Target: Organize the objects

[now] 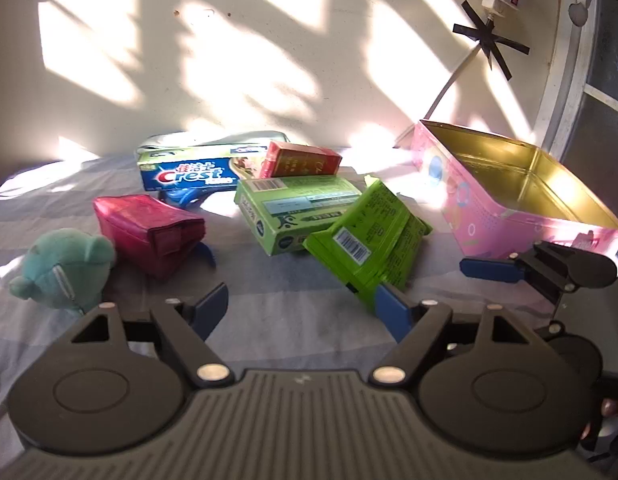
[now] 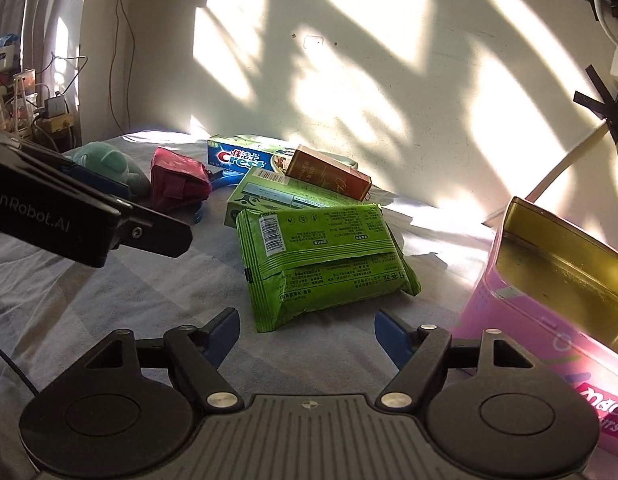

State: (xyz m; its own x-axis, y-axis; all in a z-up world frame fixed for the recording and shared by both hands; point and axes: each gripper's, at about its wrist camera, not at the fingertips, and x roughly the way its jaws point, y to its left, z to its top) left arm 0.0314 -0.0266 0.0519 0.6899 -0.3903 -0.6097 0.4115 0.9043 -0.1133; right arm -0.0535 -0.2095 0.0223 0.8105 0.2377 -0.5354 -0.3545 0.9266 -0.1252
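A green snack packet (image 1: 369, 232) (image 2: 325, 256) leans on a green box (image 1: 297, 208) (image 2: 277, 196). Behind lie a Crest toothpaste box (image 1: 189, 174) (image 2: 241, 158) and a red-brown carton (image 1: 301, 160) (image 2: 329, 174). A magenta pouch (image 1: 149, 232) (image 2: 179, 184) and a teal plush toy (image 1: 65, 270) (image 2: 109, 160) sit to the left. An open pink tin (image 1: 509, 204) (image 2: 549, 320) stands right. My left gripper (image 1: 305, 308) is open and empty, its right finger near the packet's corner. My right gripper (image 2: 307, 334) is open and empty just before the packet.
Everything lies on a grey-blue checked bedsheet (image 1: 289, 304) against a sunlit cream wall (image 2: 349, 60). The right gripper shows at the right of the left wrist view (image 1: 541, 268). Cables and clutter stand at far left (image 2: 37, 108).
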